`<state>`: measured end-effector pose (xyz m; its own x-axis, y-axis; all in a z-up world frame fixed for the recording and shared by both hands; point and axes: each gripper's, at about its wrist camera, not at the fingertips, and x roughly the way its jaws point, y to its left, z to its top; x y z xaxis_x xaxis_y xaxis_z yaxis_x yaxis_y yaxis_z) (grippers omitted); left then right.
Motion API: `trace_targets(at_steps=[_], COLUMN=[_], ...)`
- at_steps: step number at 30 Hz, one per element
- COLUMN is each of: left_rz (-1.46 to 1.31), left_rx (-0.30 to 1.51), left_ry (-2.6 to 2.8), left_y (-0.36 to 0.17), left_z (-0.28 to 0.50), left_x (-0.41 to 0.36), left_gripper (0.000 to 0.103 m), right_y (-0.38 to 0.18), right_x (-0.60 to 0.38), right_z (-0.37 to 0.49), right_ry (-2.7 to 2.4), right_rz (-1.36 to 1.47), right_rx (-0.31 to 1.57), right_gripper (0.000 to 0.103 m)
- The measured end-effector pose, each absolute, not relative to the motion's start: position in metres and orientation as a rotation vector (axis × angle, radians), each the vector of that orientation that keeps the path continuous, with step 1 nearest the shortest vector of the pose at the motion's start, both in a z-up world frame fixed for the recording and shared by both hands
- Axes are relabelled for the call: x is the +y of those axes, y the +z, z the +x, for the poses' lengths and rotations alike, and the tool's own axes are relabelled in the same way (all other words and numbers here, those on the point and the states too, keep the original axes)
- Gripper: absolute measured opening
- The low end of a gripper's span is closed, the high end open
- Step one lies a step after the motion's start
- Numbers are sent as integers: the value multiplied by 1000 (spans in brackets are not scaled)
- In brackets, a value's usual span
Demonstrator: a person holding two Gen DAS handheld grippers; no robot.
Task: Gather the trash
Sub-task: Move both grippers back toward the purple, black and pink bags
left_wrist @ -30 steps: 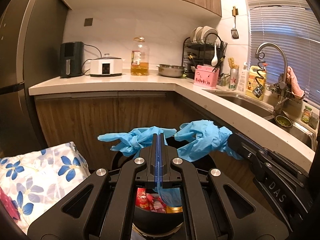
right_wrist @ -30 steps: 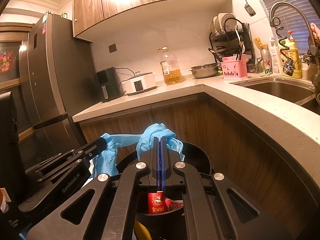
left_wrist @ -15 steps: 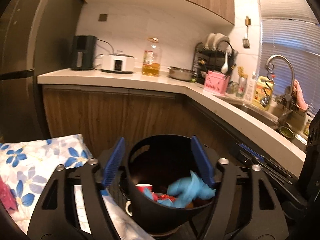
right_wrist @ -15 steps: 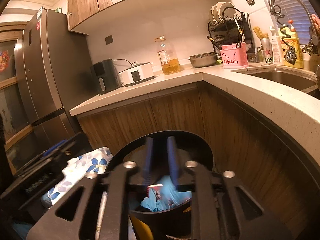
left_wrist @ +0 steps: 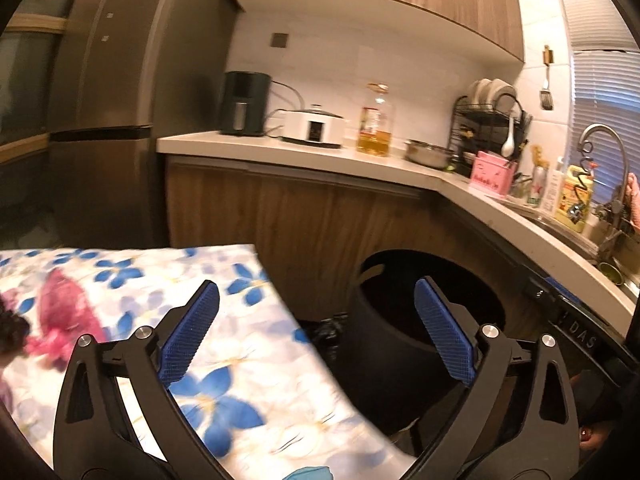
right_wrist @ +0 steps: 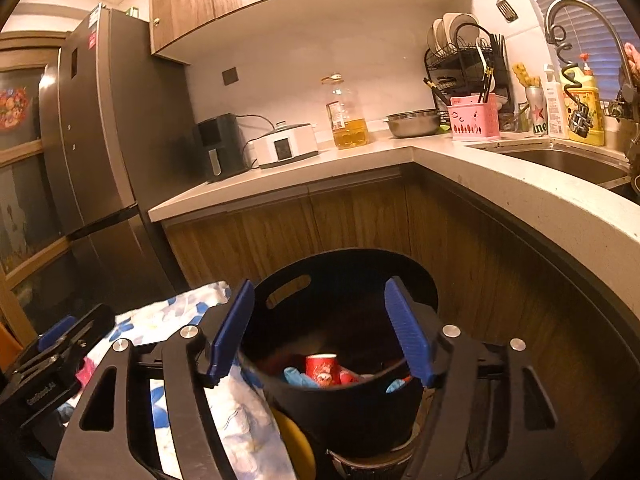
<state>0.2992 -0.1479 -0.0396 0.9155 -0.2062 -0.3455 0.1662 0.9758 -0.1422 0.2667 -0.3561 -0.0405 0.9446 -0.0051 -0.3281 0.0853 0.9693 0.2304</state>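
A black trash bin (right_wrist: 352, 400) stands on the floor by the wooden cabinets. Inside it lie blue gloves (right_wrist: 298, 378) and a red paper cup (right_wrist: 320, 368). My right gripper (right_wrist: 320, 332) is open and empty, hovering over the bin's rim. My left gripper (left_wrist: 316, 334) is open and empty, straddling the edge of the floral tablecloth (left_wrist: 240, 360) and the bin (left_wrist: 400, 352). Pink trash (left_wrist: 66, 312) lies on the cloth at the left. The left gripper also shows in the right wrist view (right_wrist: 60, 344).
The countertop (right_wrist: 500, 184) curves around the bin to the right, with a sink (right_wrist: 560, 160), dish rack (right_wrist: 464, 60) and oil bottle (right_wrist: 348, 120). A fridge (right_wrist: 100, 160) stands at the left. The right gripper's body (left_wrist: 580, 332) sits beside the bin.
Both grippers opened and let the blue gloves fall into the bin. My left gripper then swung left over the floral cloth; the right stayed over the bin.
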Motion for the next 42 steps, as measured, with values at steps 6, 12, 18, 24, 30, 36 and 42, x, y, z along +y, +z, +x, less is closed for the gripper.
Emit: trace_targets(at_steps=[6, 12, 18, 24, 30, 36, 42], left_rz=[-110, -129, -121, -128, -136, -172, -245], left_rx=[362, 339, 305, 294, 322, 388, 471], left_ry=[-70, 61, 217, 360, 505, 530, 474], left_y=[-44, -46, -53, -61, -75, -87, -103], left_z=[264, 230, 199, 177, 173, 182, 189], left_x=[-111, -63, -7, 46, 94, 121, 135], left_gripper=[97, 97, 97, 97, 97, 97, 79], right_y=[-43, -44, -52, -61, -65, -72, -74], right_x=[-337, -303, -263, -216, -169, -119, -83], right_z=[248, 234, 229, 227, 232, 242, 254], right_ry=[-22, 26, 99, 177, 260, 344, 398], right_rz=[249, 231, 224, 206, 181, 143, 120], right_rx=[340, 330, 348, 374, 373, 388, 399], right_gripper=[72, 72, 72, 72, 72, 72, 72])
